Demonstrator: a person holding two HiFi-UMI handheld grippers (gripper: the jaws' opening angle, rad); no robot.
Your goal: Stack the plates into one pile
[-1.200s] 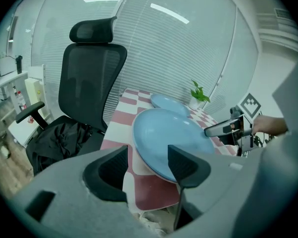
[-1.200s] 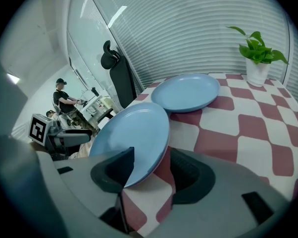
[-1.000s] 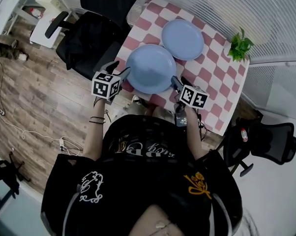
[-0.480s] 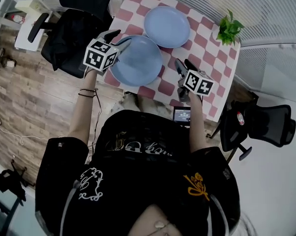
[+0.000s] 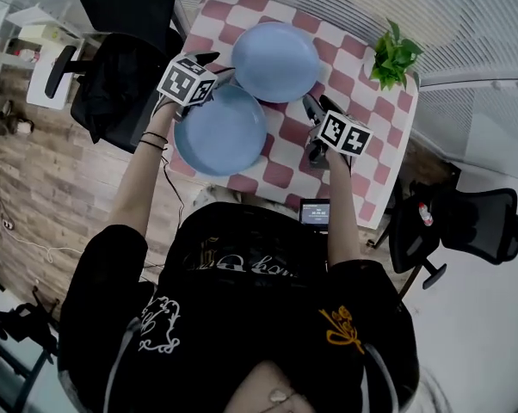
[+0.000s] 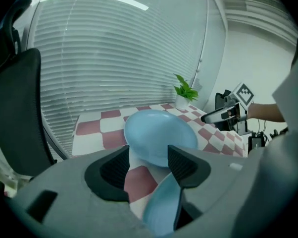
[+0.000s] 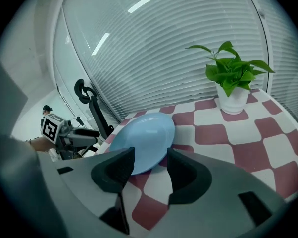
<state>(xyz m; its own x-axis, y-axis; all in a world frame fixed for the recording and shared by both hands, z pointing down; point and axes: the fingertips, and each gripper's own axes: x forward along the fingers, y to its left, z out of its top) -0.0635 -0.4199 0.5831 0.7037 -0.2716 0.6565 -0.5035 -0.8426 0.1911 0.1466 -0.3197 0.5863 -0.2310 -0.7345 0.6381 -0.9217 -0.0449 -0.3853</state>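
The left gripper (image 5: pixel 214 67) is open at the rim of the near plate (image 5: pixel 220 132) on the surface (image 5: pixel 375 119), the right gripper (image 5: pixel 315 103) open and empty — a bad pinch on that thin rim could let the plate slip and bang the far plate (image 5: pixel 274 61) close by.

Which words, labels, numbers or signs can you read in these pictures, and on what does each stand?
No text can be read for certain.
Black shirt: curly white lettering, upside down and creased, unreadable.
Small screen: lit, but too small to read.
Left cube and right cube: black-and-white square patterns only, no letters or numbers.
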